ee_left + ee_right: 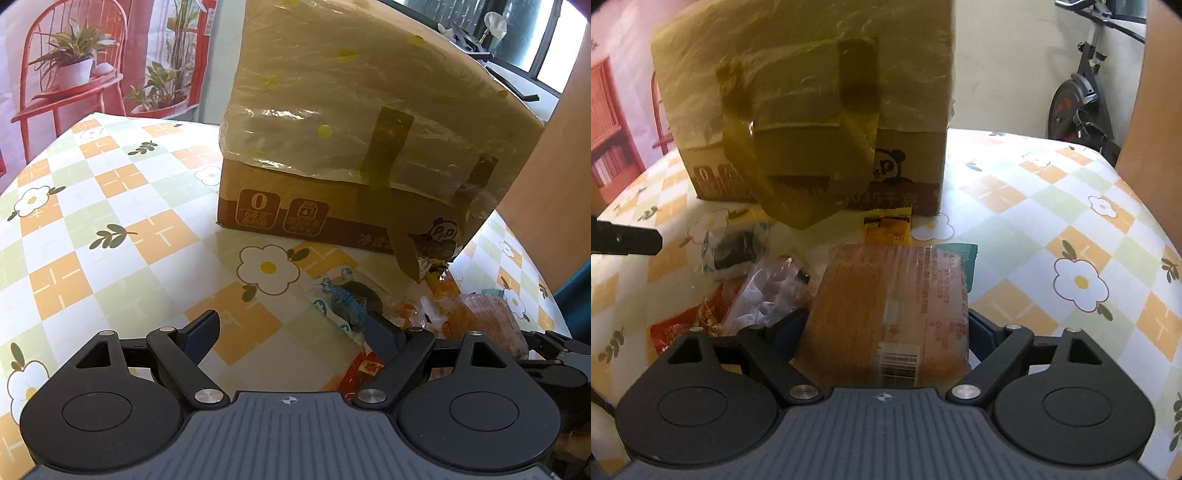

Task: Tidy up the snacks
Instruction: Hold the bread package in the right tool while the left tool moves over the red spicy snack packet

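Table [122, 236] under a checked cloth with white flowers. A cardboard box [332, 210] stands on it toward the far side, its upper part wrapped in a thin plastic bag [351, 92] fixed with strips of dark tape [384, 158].

Snacks lie in a loose heap on the cloth just in front of the box. Left claw [295, 328] spread wide, nothing between its fingers; bare cloth shows in the gap. Its right finger sits over the edge of a clear packet with a dark round biscuit [351, 299].

Right claw [886, 332] spread wide around a large orange-brown packet [886, 306], barcode end nearest the camera. The packet fills the gap from finger to finger; both edges meet the pads, so it looks gripped.

Beside it on the left: a crumpled clear wrapper [768, 291] and a red packet [687, 325]. Beyond it, a small yellow packet [886, 229] right against the box base, and a green corner [967, 254] peeking out.
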`<state>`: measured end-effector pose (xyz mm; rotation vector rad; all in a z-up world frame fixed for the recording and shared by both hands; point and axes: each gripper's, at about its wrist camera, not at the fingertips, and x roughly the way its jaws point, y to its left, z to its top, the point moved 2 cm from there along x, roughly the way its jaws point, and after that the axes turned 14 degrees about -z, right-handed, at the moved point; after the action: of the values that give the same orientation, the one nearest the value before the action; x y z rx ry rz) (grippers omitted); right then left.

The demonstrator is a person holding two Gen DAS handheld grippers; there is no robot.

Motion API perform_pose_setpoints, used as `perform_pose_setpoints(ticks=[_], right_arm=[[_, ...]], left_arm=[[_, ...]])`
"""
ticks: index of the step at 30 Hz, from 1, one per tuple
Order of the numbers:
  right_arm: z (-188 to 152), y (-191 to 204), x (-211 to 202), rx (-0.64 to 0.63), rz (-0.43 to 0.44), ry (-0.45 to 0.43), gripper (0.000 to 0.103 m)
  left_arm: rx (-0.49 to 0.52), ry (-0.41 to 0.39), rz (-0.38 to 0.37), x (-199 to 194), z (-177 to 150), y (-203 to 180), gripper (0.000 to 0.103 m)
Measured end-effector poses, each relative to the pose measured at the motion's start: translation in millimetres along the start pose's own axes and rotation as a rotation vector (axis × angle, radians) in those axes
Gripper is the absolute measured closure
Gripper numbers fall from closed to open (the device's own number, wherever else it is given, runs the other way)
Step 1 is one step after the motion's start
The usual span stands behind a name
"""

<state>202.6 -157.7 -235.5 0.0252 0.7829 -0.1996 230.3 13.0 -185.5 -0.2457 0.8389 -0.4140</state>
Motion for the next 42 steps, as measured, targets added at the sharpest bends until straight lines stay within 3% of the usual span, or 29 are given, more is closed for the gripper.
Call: perform_pose_setpoints(ticks=[2,13,21,26,30,42], right_arm=[[-2,-7,1,0.031,0.004,-0.006,0.022],[-18,-37,-6,0.1,-0.013,-0.099,0.024],[-23,-39,-8,0.121,0.001,-0.138,0.024],[-25,-39,-9,0.124,0.003,-0.148,0.024],[-26,-40,-10,0.126,0.009,-0.152,0.024],[-26,-40,-10,0.131,0.014,-0.153,0.024]], left_arm=[[0.001,0.003,0.001,1,-1,1,0.016],[0.029,0.034,-0.039,7,-10,-11,0.018],[0.145,0.104,-0.095,15,-35,-33,0.018],[0.154,0.121,-0.085,21,-40,-34,0.02],[0.15,0.12,-0.094,21,-41,-34,0.033],[0.189,0.124,-0.05,23,-49,-39,0.034]])
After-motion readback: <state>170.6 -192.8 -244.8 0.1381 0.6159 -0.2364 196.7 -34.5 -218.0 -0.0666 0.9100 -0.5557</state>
